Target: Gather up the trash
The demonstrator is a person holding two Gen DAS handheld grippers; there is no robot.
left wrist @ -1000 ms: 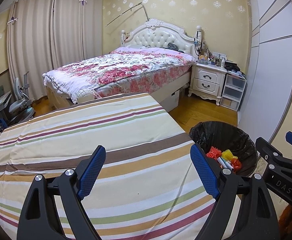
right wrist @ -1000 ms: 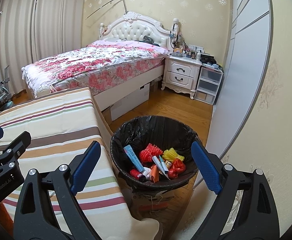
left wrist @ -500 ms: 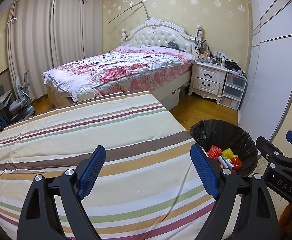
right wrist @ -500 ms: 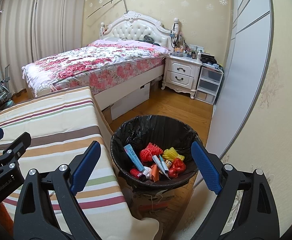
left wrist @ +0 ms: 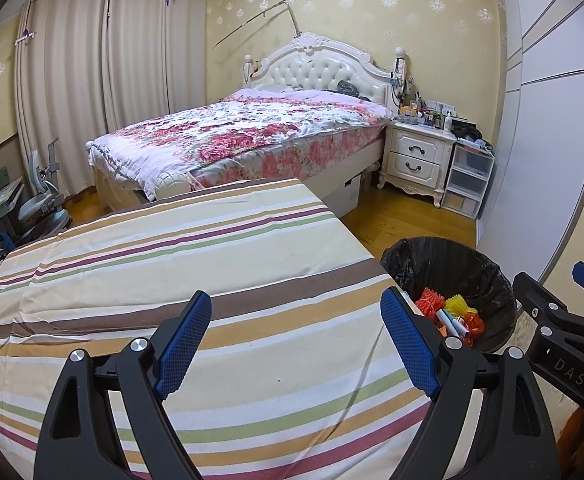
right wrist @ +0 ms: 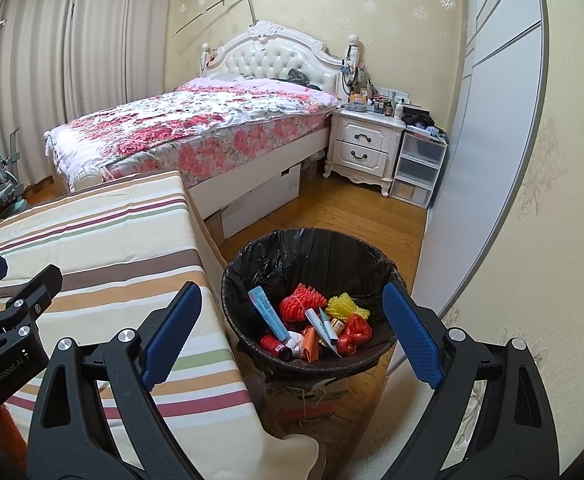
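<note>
The left tool [left wrist: 296,336] hangs over the desk [left wrist: 220,264], its blue pads set wide apart with only striped cloth showing between them. The right tool [right wrist: 292,328] is just as wide apart and grips nothing; between its pads, lower down, sits the bin [right wrist: 312,256]. Each tool shows at the edge of the other's view, so the two are side by side, the left over the desk and the right past the desk's right edge.

The bin stands on the wooden floor [right wrist: 356,216], close against the desk's right side, lined with a black bag. The trash [right wrist: 312,320] lies in its bottom: a red net [right wrist: 302,306], a yellow net [right wrist: 346,306], a blue-and-white tube [right wrist: 268,312] leaning on the left wall, a red bottle [right wrist: 272,344], an orange scrap [right wrist: 310,346] and some smaller bits that are too tangled to tell apart. From the left view the same bin [left wrist: 452,268] appears to the right of the desk, with the red and yellow nets peeking out behind the tool's right pad.

The desk's cloth, in cream, brown, maroon and green stripes, lies flat with a few creases.

Beyond the desk stand a bed [left wrist: 244,136] with a floral cover, a nightstand [left wrist: 420,156] crowded with small bottles, and closed curtains [left wrist: 104,80].
</note>
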